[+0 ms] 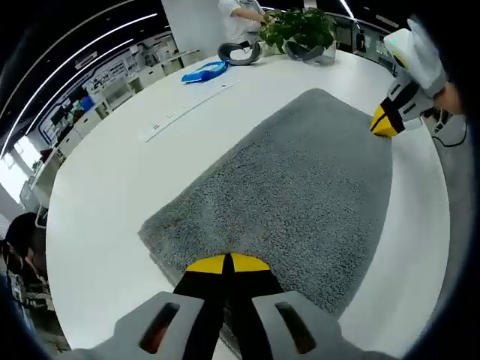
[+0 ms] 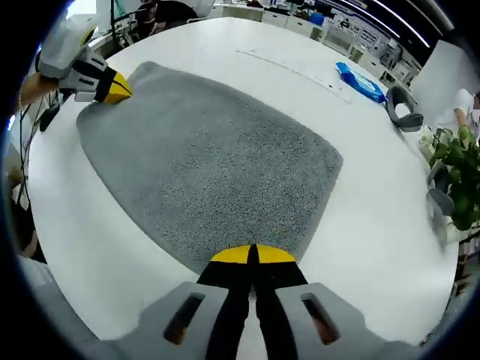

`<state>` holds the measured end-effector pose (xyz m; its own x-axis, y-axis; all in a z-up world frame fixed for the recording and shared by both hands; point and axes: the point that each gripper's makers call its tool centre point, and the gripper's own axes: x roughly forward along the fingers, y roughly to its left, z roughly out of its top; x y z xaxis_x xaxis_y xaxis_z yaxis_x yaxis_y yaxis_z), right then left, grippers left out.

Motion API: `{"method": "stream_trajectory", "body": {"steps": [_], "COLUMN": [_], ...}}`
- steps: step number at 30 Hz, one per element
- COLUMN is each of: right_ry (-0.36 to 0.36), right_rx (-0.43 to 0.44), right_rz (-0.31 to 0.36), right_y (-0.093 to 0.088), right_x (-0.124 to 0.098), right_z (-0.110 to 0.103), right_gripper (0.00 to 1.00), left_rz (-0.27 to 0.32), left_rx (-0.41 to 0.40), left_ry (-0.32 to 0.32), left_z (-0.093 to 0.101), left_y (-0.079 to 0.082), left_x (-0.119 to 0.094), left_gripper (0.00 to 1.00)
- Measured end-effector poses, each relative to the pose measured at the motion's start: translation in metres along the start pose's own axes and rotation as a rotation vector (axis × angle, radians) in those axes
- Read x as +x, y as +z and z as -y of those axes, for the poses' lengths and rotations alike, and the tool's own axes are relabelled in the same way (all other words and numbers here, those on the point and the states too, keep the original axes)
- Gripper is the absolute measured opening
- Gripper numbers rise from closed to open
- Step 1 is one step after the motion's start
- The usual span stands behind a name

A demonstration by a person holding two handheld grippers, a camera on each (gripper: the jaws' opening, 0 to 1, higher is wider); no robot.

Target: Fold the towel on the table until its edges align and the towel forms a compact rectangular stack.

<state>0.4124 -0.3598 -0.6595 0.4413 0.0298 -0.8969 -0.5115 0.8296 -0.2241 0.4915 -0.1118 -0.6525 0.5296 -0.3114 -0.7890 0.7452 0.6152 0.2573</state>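
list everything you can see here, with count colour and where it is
towel: 1, grey, spread flat on the table
table: 1, white, under everything
packet: 1, blue, far side of the table past the towel
headsets: 2, grey, by the plant at the far edge
plant: 1, green, far table edge
person: 1, white top, standing beside the plant
left gripper: 1, yellow-tipped black jaws together on a towel corner
right gripper: 1, yellow-tipped black jaws together on the neighbouring corner

Bright even light from ceiling strip lights, soft sheen on white table, strong fisheye bending and blur toward edges
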Motion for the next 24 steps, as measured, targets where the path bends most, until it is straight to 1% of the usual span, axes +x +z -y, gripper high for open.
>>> {"method": "stream_trajectory", "body": {"steps": [2,6,8,11,13,14,16,21,24], "right_ry": [-0.015,-0.02,-0.013,0.006,0.018,0.024,0.032,0.046,0.046], "right_rx": [-0.034,-0.041,-0.03,-0.037,-0.032,-0.023,-0.017,-0.016,-0.016], "right_rz": [-0.009,-0.008,-0.006,-0.025,-0.04,-0.046,-0.046,-0.039,-0.036], "right_y": [0.0,-0.001,-0.001,0.0,0.0,0.0,0.0,0.0,0.001], "right_x": [0.001,0.001,0.001,0.002,0.003,0.002,0.003,0.004,0.005], "right_z": [-0.001,0.001,0.003,0.004,0.004,0.005,0.008,0.011,0.013], "right_gripper": [0.0,0.0,0.0,0.0,0.0,0.0,0.0,0.0,0.0], "left_rz": [-0.006,-0.008,0.001,0.013,0.014,0.004,-0.011,-0.038,-0.044], "left_rx": [0.0,-0.014,-0.038,-0.064,-0.075,-0.087,-0.078,-0.052,-0.033], "left_ry": [-0.001,-0.015,-0.025,-0.035,-0.044,-0.058,-0.074,-0.081,-0.084], "left_z": [0.002,0.004,0.006,0.01,0.013,0.017,0.023,0.036,0.043], "left_y": [-0.001,-0.004,-0.006,-0.01,-0.011,-0.012,-0.015,-0.02,-0.024], "left_x": [0.0,-0.004,-0.006,-0.01,-0.012,-0.014,-0.017,-0.024,-0.029], "left_gripper": [0.0,0.0,0.0,0.0,0.0,0.0,0.0,0.0,0.0]}}
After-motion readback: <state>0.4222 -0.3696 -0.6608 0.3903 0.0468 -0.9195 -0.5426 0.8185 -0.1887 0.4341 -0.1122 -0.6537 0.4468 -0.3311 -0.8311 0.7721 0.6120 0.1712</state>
